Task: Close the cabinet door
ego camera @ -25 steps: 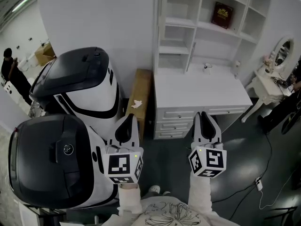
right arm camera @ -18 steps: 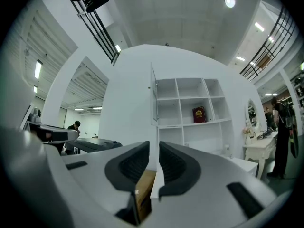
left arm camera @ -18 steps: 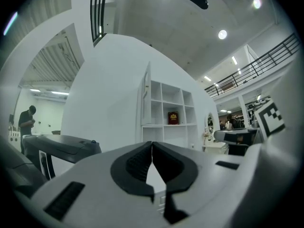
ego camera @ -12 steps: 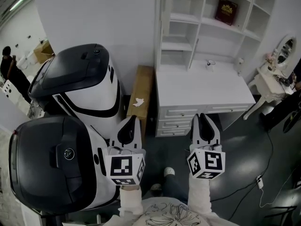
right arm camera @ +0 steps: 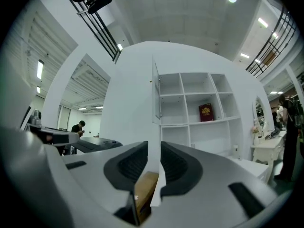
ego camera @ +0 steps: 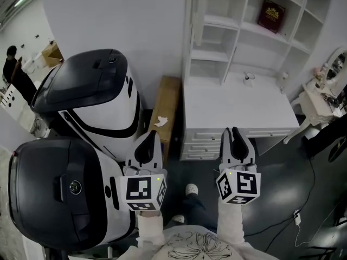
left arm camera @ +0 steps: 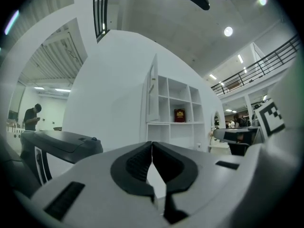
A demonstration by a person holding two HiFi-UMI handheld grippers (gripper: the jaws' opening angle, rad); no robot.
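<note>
The white shelf unit (ego camera: 255,42) stands on a white desk (ego camera: 238,107) ahead of me. Its cabinet door (ego camera: 197,10) at the upper left hangs open, seen edge-on; the door (left arm camera: 152,94) also shows in the left gripper view, and the door (right arm camera: 155,91) in the right gripper view. My left gripper (ego camera: 147,141) is held level short of the desk, its jaws shut and empty (left arm camera: 152,144). My right gripper (ego camera: 236,137) is level beside it; its jaws (right arm camera: 154,146) have just been opening and stand slightly apart with nothing between them. Neither gripper touches the door.
Two large black-and-white machines (ego camera: 92,91) (ego camera: 59,194) crowd the left. A wooden bench (ego camera: 165,110) sits between them and the desk. A red book (ego camera: 270,15) stands on a shelf. A vanity table (ego camera: 325,85) is at the right, a cable (ego camera: 312,199) on the floor, and a person (ego camera: 13,69) far left.
Both grippers and my view have moved forward towards the desk, which now sits lower and nearer in the head view. A shoe has come into view below the grippers.
</note>
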